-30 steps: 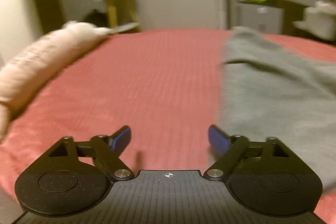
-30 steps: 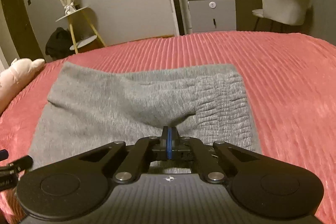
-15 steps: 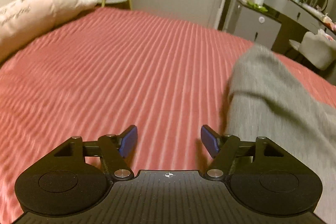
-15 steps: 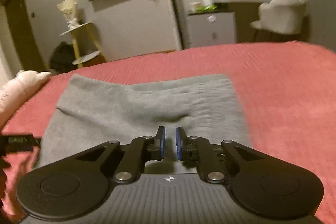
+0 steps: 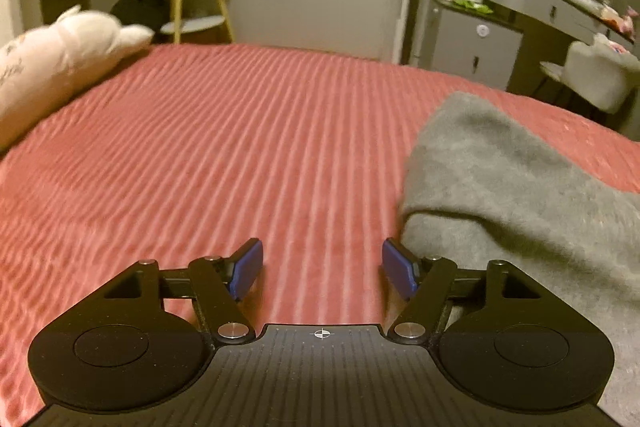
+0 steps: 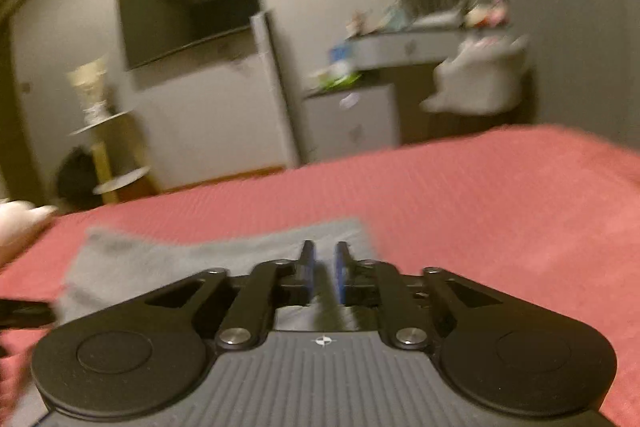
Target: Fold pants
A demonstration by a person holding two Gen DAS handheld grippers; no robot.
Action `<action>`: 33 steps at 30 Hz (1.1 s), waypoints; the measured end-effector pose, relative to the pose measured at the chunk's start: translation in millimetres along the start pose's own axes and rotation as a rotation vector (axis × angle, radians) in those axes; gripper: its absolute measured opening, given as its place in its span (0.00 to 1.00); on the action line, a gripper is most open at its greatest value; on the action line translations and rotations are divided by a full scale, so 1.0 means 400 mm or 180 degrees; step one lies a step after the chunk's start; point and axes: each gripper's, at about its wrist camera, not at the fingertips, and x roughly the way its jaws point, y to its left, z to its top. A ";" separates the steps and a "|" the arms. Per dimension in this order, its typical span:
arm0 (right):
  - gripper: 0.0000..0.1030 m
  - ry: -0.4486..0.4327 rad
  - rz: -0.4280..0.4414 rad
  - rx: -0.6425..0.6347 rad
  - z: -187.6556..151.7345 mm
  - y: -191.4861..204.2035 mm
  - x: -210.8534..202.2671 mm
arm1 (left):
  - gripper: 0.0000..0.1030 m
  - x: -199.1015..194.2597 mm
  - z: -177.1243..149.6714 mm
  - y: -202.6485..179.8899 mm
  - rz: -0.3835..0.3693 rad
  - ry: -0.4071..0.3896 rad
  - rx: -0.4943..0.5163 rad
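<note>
I'm holding the left gripper (image 5: pixel 322 269) wide beside the soft, floppy gray pants (image 5: pixel 520 203) lying on the bedspread (image 5: pixel 240 147); the right gripper (image 6: pixel 322 273), blurred, seems narrowly parted and empty. I'm favouring the folded edge.

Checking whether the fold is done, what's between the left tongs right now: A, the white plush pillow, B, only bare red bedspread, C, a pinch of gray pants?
B: the left tongs gape over ribbed red bedspread, with the gray pants lying off to their right.

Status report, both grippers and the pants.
Left gripper open, empty. Right gripper slightly open, empty. Pants folded on bed. Nothing in the way.
</note>
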 end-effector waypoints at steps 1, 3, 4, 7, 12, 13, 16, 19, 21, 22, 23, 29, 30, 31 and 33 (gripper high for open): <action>0.40 0.0036 -0.0114 0.0060 -0.007 -0.007 0.018 | 0.70 0.004 0.002 -0.012 0.0035 -0.0010 0.0026; 0.41 0.0086 -0.0347 0.0118 -0.018 -0.013 0.042 | 0.70 0.017 0.006 -0.029 0.0065 -0.0010 0.0052; 0.41 0.0111 -0.0461 0.0113 -0.022 -0.015 0.053 | 0.69 0.023 0.011 -0.031 0.0085 -0.0009 0.0046; 0.46 0.0539 -0.0657 0.0395 -0.039 -0.055 0.110 | 0.69 0.035 0.025 -0.040 0.0110 -0.0009 0.0076; 0.62 0.0516 -0.0757 0.0520 -0.053 -0.070 0.118 | 0.70 0.088 0.059 -0.056 0.0277 0.0071 0.0144; 0.63 0.0507 -0.0759 0.0521 -0.056 -0.070 0.118 | 0.70 0.103 0.070 -0.059 0.0394 0.0045 0.0184; 0.76 0.0541 -0.0785 0.0633 -0.062 -0.081 0.128 | 0.69 0.131 0.112 -0.050 0.0879 -0.0015 0.0131; 0.77 0.0559 -0.0775 0.0669 -0.060 -0.094 0.133 | 0.76 0.078 0.138 -0.029 0.0665 -0.0087 -0.0017; 0.77 0.0563 -0.0773 0.0673 -0.059 -0.096 0.135 | 0.85 0.036 0.130 -0.028 0.0331 -0.0101 0.0022; 0.77 0.0564 -0.0774 0.0674 -0.059 -0.097 0.135 | 0.85 0.019 0.120 -0.030 0.0117 -0.0093 0.0096; 0.77 0.0563 -0.0777 0.0675 -0.060 -0.096 0.134 | 0.85 0.007 0.108 -0.035 -0.0028 -0.0106 0.0201; 0.78 0.0547 -0.0734 0.0697 -0.068 -0.098 0.132 | 0.71 0.107 0.109 -0.052 0.1129 0.0029 0.0454; 0.78 0.0554 -0.0711 0.0716 -0.068 -0.103 0.133 | 0.68 0.116 0.115 -0.042 0.1354 0.0113 0.0403; 0.79 0.0561 -0.0690 0.0739 -0.068 -0.107 0.134 | 0.71 0.106 0.118 -0.026 0.1368 0.0124 0.0317; 0.79 0.0562 -0.0673 0.0753 -0.068 -0.112 0.137 | 0.84 0.051 0.102 0.004 0.0876 0.0014 0.0178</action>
